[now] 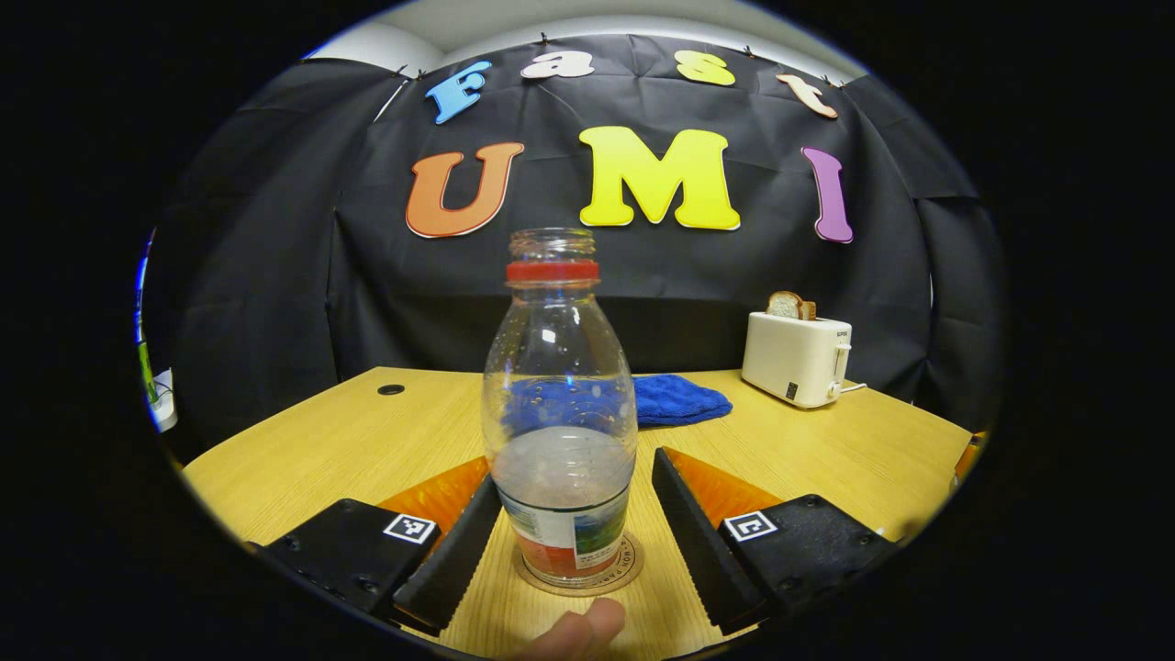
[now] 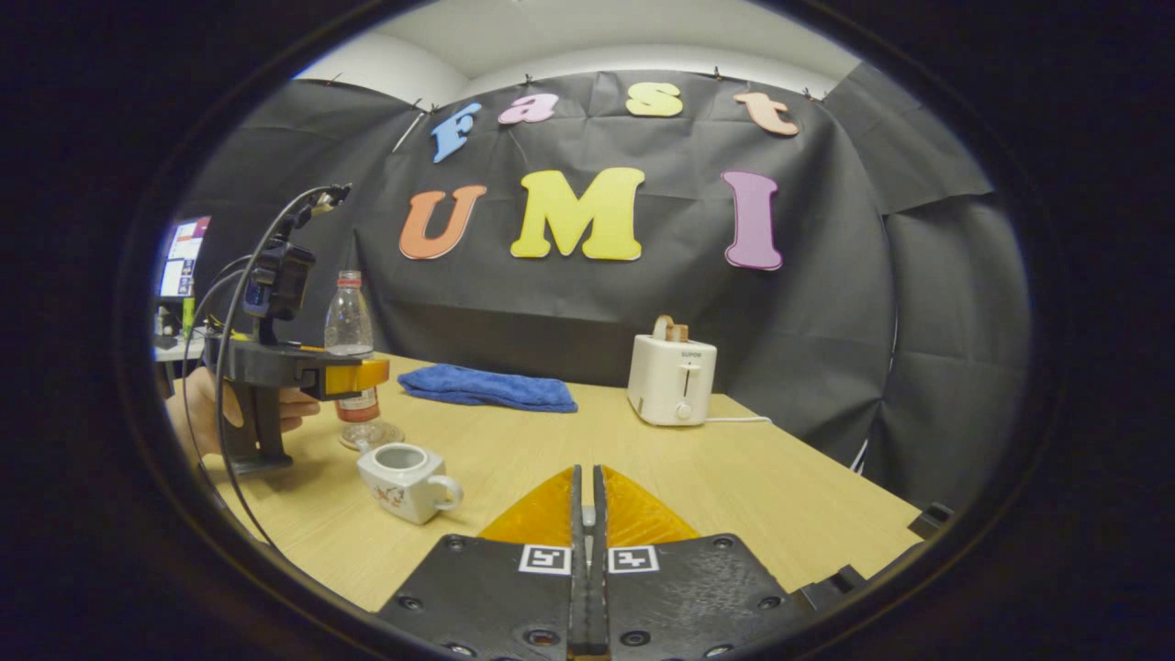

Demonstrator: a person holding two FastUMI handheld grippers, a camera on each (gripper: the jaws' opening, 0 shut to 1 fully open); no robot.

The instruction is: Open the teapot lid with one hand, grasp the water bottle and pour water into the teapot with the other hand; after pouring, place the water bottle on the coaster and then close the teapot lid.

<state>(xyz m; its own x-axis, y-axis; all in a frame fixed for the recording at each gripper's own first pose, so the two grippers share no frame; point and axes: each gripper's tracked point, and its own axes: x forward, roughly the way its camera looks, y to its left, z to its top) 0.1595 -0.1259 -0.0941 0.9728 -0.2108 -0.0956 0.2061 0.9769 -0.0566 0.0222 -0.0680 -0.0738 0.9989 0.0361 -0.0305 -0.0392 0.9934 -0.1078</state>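
Fingers of the left gripper [image 1: 574,514] are spread wide to either side of the clear plastic water bottle with a red neck ring and no cap [image 1: 560,413], and neither finger is seen pressing on it. The bottle is stood upright on the round cork coaster [image 1: 627,562] directly between those fingers, and is partly filled with water. A fingertip [image 1: 587,629] is seen just below the coaster, at the near edge of the light wooden table [image 1: 826,450]. Beyond the bottle a folded blue cloth [image 1: 679,399] is laid, and to the right of it a cream toaster holding bread [image 1: 797,358].

The right gripper [image 2: 587,500] is closed with its fingers together and nothing is held between them. Ahead and to its left the small white ceramic teapot [image 2: 408,479] is seen uncovered, its mouth open. Whether a lid is held cannot be told.
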